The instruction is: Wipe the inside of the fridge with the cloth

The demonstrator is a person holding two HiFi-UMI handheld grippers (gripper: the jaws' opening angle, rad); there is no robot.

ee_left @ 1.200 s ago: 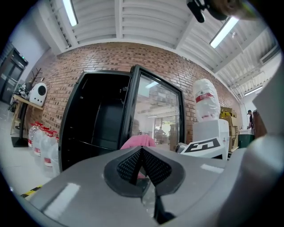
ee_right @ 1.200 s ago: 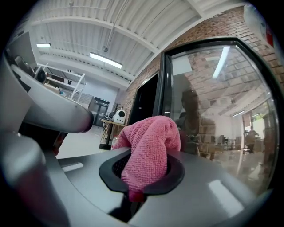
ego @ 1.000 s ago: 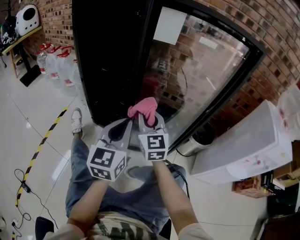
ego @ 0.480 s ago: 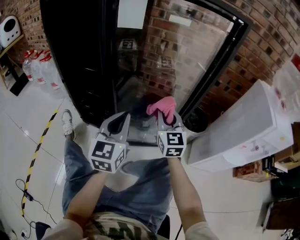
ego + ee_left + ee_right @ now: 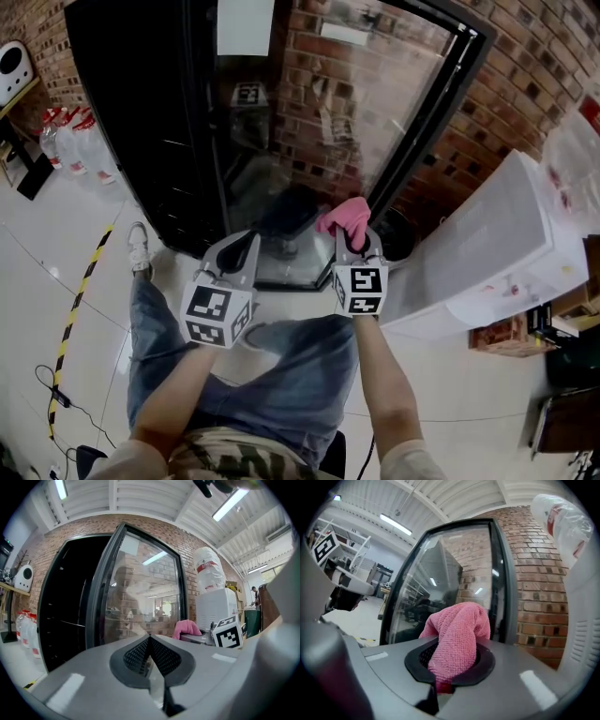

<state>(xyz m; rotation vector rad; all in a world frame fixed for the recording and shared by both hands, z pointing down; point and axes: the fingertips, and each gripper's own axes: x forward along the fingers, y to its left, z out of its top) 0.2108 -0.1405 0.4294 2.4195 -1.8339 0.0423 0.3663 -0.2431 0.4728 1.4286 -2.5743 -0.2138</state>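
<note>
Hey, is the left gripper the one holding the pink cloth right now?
No, the pink cloth is clamped in the right gripper, while the left gripper has its jaws together on nothing.

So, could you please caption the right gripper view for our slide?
Right hand-held gripper clamps a pink cloth before the fridge's glass door.

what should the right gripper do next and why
Probably swing the right gripper left and forward into the dark fridge opening: its jaws clamp the pink cloth, which hangs before the open glass door, not inside.
</note>
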